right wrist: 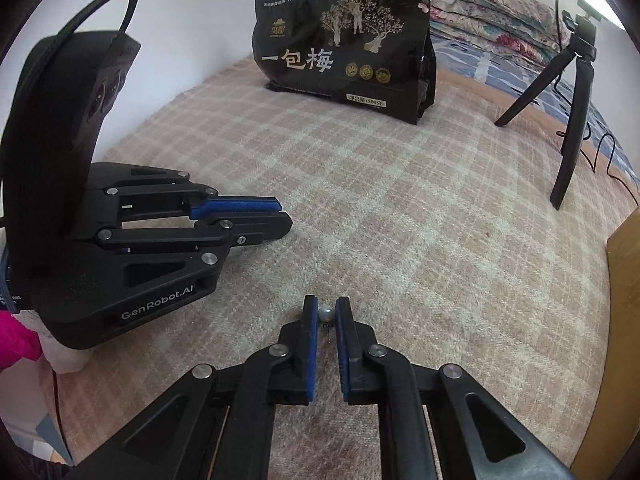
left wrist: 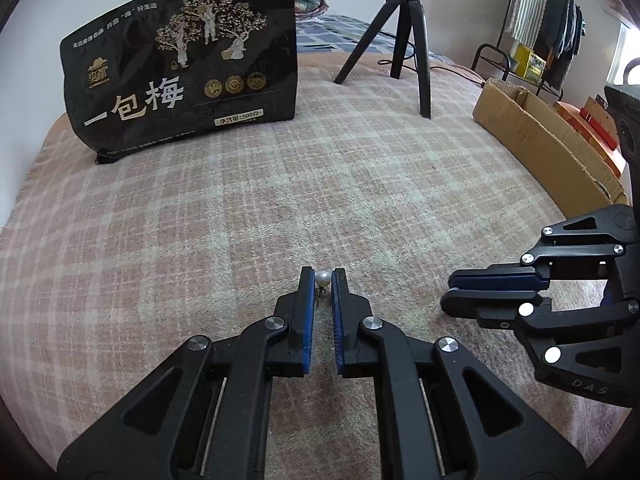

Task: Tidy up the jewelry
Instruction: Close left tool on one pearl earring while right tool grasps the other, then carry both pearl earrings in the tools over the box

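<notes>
My left gripper (left wrist: 322,278) is shut on a white pearl earring (left wrist: 322,278), held at the fingertips just above the plaid blanket (left wrist: 280,200); its thin post hangs below the pearl. My right gripper (right wrist: 327,314) is shut on a second pearl earring (right wrist: 326,313), also pinched at the fingertips over the blanket. The two grippers sit side by side: the right gripper shows at the right of the left wrist view (left wrist: 452,292), and the left gripper shows at the left of the right wrist view (right wrist: 284,214).
A black snack bag (left wrist: 184,64) stands at the far side of the bed. A black tripod (left wrist: 404,36) stands to its right. A cardboard box (left wrist: 536,132) lies along the bed's right edge. Folded quilts (right wrist: 488,4) lie behind the bag.
</notes>
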A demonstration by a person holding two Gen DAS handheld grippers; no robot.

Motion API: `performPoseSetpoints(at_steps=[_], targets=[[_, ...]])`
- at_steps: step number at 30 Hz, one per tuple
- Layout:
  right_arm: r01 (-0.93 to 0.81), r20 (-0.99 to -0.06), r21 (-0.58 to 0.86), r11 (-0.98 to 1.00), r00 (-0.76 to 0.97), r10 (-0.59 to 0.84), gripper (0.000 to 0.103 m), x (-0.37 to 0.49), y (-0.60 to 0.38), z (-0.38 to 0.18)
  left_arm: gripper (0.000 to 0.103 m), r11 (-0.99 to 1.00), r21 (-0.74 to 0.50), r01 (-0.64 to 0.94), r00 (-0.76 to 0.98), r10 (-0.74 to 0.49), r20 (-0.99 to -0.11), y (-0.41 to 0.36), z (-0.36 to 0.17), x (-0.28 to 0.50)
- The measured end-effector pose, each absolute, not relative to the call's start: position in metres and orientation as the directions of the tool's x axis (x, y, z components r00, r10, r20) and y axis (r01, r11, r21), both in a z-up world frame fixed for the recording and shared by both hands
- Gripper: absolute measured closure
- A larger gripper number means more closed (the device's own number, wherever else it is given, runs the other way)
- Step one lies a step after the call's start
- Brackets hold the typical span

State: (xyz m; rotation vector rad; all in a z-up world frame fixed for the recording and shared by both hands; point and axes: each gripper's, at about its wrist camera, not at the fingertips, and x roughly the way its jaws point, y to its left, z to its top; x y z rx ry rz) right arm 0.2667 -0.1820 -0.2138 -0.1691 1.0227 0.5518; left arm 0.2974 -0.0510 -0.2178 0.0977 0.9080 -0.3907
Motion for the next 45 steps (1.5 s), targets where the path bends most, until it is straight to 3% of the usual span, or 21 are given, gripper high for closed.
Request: performPoseSetpoints(at_steps=[18, 45], targets=[[-0.421, -0.781, 0.127, 0.898, 0.515, 0.352, 0.097, 0.237, -0.241, -0.154, 0.097, 0.920, -0.077, 0.384, 0.604, -0.313, -0.733, -0.071, -0.170, 0.277], [-0.173, -0.729, 0.089, 0.981, 0.660, 0.182, 0.097, 0.183, -0.401, -0.110, 0.097, 0.841, -0.156, 0.519, 0.592, -0.484, -0.645, -0.211, -0.115, 0.280]])
